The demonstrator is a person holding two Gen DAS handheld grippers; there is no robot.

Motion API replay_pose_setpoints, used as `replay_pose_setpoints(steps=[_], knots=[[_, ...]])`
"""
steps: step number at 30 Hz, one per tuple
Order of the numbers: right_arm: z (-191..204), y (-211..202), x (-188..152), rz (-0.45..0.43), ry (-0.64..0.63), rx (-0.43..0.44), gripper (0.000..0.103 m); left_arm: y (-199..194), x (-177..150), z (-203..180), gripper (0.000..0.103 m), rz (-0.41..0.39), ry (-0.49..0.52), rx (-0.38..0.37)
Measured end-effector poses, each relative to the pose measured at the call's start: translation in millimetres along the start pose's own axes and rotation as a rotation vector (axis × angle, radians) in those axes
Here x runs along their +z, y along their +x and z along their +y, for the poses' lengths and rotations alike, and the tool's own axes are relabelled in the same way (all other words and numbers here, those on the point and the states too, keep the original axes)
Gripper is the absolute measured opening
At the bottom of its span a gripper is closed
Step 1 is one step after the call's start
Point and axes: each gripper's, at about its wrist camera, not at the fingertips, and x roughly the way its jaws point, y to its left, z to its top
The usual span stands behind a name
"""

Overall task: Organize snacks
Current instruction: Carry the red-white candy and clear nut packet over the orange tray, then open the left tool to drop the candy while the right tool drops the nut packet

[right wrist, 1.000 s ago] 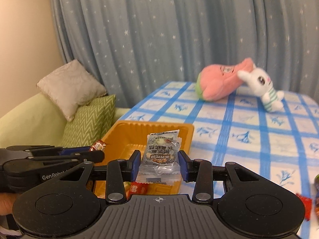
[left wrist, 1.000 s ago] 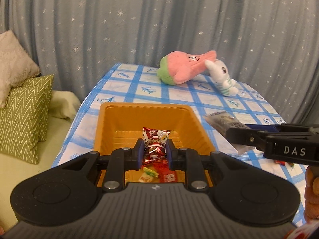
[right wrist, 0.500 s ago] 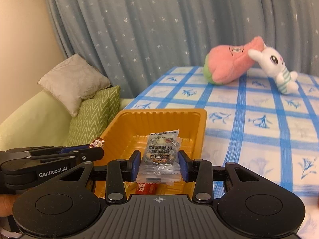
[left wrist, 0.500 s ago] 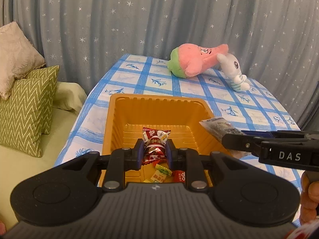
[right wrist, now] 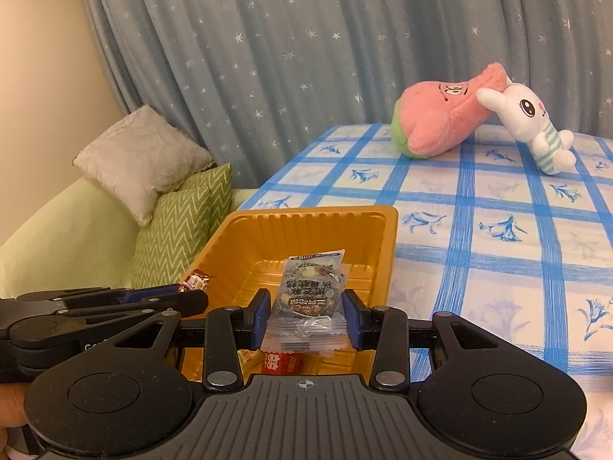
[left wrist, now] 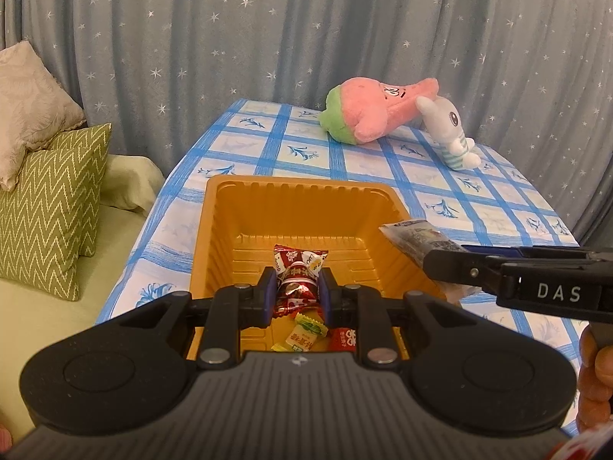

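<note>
An orange plastic tray [left wrist: 299,207] [right wrist: 306,226] sits on the blue-checked tablecloth. My left gripper [left wrist: 295,295] is shut on a red foil-wrapped candy [left wrist: 297,278] and hangs over the tray's near end. In the right wrist view that candy [right wrist: 196,280] pokes out past the left gripper's tips. My right gripper [right wrist: 305,320] is shut on a clear packet with a dark round snack [right wrist: 308,295], above the tray's right side; the same packet [left wrist: 415,239] shows in the left wrist view. A yellow-green candy [left wrist: 304,331] and a red packet [left wrist: 343,339] [right wrist: 277,362] lie in the tray.
A pink plush [left wrist: 377,113] [right wrist: 440,117] and a white rabbit plush [left wrist: 450,132] [right wrist: 530,126] lie at the table's far end. A green zigzag cushion [left wrist: 49,207] and a beige cushion [right wrist: 141,157] rest on a pale green sofa left of the table. A starred grey curtain hangs behind.
Both held snacks stay clamped. The tray sits lower and fuller in both views than a second ago, and the right gripper with its packet has come down and in over the tray's right rim.
</note>
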Motion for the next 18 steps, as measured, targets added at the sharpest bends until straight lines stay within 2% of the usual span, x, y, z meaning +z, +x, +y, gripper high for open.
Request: replay_pose_setpoints(steps=[4,6,7,18], knots=[[0,1,0,0.001,-0.002,0.001,0.041,2,0,0,0.022,0.006,0.002,0.014],[0,2,-1,0.003,-0.003,0.001,0.041,5,-1,3,0.033,0.022,0.0,0.024],[0,2,-1,0.004,-0.004,0.0,0.041,6,-2,4,0.035,0.025,-0.005,0.032],[1,2,-1,0.002,0.001,0.0,0.041,0,0,17,0.035,0.008,-0.056,0.057]])
